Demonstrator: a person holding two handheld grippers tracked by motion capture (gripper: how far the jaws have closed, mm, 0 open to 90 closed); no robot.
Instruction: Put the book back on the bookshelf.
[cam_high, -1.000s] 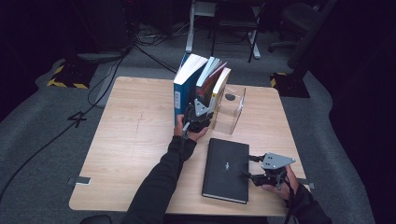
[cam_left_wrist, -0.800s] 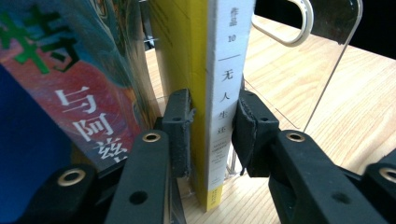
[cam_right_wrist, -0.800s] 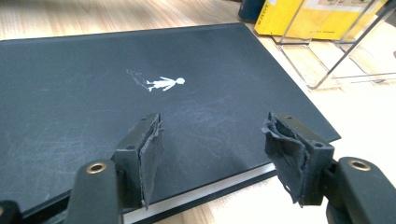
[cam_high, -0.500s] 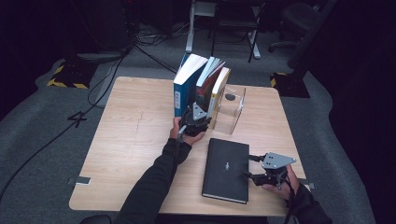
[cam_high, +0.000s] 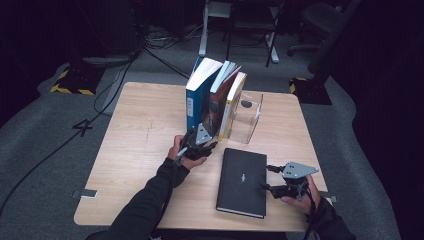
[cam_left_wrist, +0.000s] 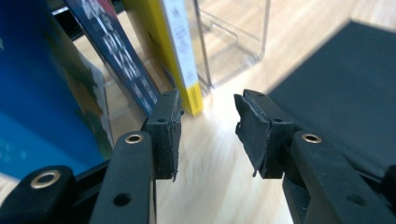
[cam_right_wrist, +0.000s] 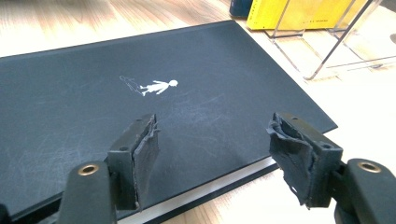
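Black and flat, the hardcover book lies closed on the worktop, its long edge just ahead of the right gripper, whose jaws stand apart with only that edge and bare wood between them; it looks set to be taken by that side. The left gripper sits just in front of the standing row, jaws parted and holding nothing, and they have just been opening. Beyond its tips a blue book, a dark one and a yellow-spined one lean together against a clear acrylic bookend, which props them so they do not topple. A gap beside the yellow book seems the likely slot for the black one.

Pale wood grain covers the worktop. Around it the room is dark: grey carpet, trailing cables, chair legs, and yellow-black hazard tape on the floor.
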